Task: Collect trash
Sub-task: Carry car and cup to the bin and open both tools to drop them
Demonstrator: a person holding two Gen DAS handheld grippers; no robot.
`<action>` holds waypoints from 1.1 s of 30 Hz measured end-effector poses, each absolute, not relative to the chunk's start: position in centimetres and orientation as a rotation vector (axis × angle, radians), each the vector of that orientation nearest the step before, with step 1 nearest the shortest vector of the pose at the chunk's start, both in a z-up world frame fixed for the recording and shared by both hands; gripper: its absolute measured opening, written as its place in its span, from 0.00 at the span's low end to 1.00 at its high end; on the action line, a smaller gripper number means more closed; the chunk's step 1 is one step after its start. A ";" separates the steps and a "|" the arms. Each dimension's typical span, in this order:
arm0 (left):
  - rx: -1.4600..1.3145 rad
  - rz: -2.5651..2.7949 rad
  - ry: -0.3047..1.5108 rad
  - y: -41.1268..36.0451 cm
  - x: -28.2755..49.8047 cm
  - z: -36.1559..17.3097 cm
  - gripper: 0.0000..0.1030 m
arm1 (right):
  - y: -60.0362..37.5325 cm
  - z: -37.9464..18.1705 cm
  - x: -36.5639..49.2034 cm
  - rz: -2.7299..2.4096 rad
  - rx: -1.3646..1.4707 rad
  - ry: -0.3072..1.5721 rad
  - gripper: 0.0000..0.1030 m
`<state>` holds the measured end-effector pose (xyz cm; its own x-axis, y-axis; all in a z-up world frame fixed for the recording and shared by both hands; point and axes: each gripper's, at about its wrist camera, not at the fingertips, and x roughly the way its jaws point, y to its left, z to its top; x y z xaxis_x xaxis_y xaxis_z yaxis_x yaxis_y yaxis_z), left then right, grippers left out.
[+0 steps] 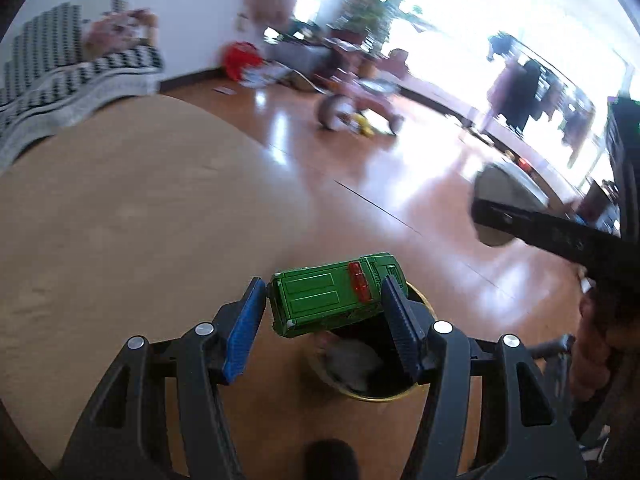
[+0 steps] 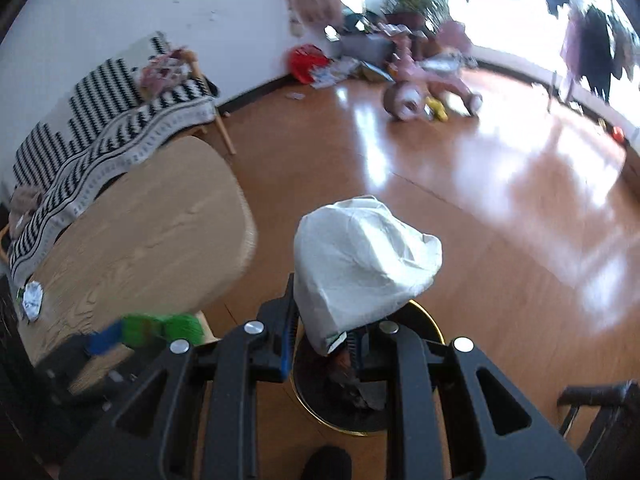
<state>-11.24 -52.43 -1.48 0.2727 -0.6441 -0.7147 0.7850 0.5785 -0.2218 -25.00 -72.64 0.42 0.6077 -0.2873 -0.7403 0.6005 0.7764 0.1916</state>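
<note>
My left gripper (image 1: 323, 285) is shut on a green toy car (image 1: 320, 300), which lies sideways between the blue pads. It hangs over a round bin with a gold rim (image 1: 376, 398) that stands on the floor with crumpled trash inside. My right gripper (image 2: 322, 320) is shut on a crumpled white paper wad (image 2: 360, 256) above the same bin (image 2: 348, 430). In the left wrist view the right gripper (image 1: 480, 208) comes in from the right with the blurred wad (image 1: 504, 188). In the right wrist view the green car (image 2: 160, 328) shows as a blur at the lower left.
A rounded wooden table (image 2: 152, 232) stands left of the bin, with a small crumpled wrapper (image 2: 32, 300) near its left end. Behind it is a bench with a black-and-white throw (image 2: 120, 112). A pink tricycle (image 2: 424, 88) and scattered toys lie across the glossy wooden floor. A dark chair (image 2: 600, 400) is at the lower right.
</note>
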 end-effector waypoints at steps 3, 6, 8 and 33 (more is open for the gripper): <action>0.217 -1.004 0.891 -55.1 -13.1 -2.9 0.57 | -74.1 -1.1 -26.1 -0.552 0.504 0.803 0.20; 0.231 -1.014 0.908 -56.5 -14.2 -3.8 0.57 | -74.8 -2.0 -26.4 -0.562 0.535 0.837 0.21; 0.234 -1.020 0.919 -56.9 -14.8 -4.3 0.57 | -74.9 -2.2 -26.5 -0.559 0.544 0.843 0.21; 0.193 -1.020 0.940 -56.4 -12.5 -5.0 0.85 | -74.9 -1.3 -24.3 -0.556 0.547 0.808 0.61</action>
